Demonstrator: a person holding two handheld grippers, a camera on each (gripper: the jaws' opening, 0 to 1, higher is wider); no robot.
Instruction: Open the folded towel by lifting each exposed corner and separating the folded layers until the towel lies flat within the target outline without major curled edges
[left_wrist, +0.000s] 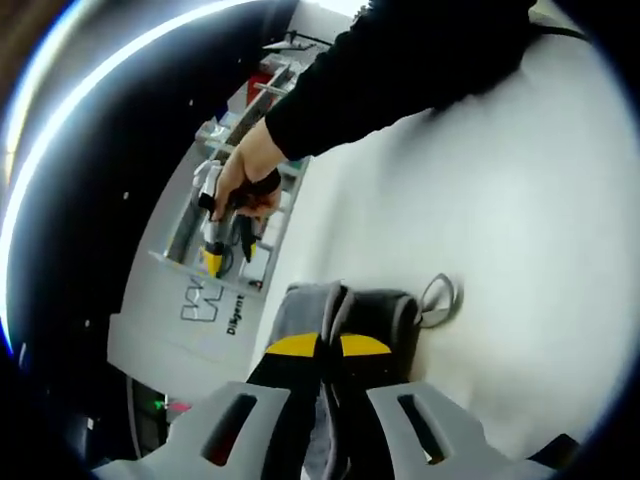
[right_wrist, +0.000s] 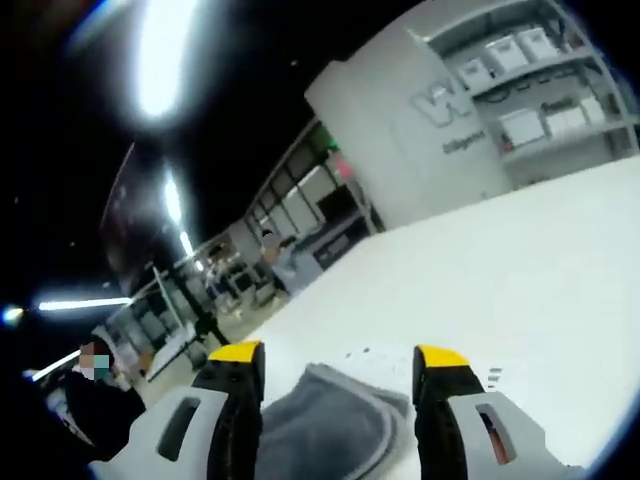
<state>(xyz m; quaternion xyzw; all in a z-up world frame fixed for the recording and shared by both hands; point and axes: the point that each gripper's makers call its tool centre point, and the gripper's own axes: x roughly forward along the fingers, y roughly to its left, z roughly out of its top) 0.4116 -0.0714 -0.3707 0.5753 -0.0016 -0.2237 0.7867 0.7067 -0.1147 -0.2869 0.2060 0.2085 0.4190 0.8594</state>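
Left gripper was clamped on the grey towel, lifted above the white table. Right gripper stood open over a towel corner on the table. Cloth judged soft, light, limp; best pinched at an exposed corner's top layer.

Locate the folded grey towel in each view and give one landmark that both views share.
Left gripper view: the folded grey towel lies bottom centre on the white table, clamped between the left gripper fingers.
Right gripper view: bottom centre, between the open right gripper fingers.
Shared landmark: the white logo panel.
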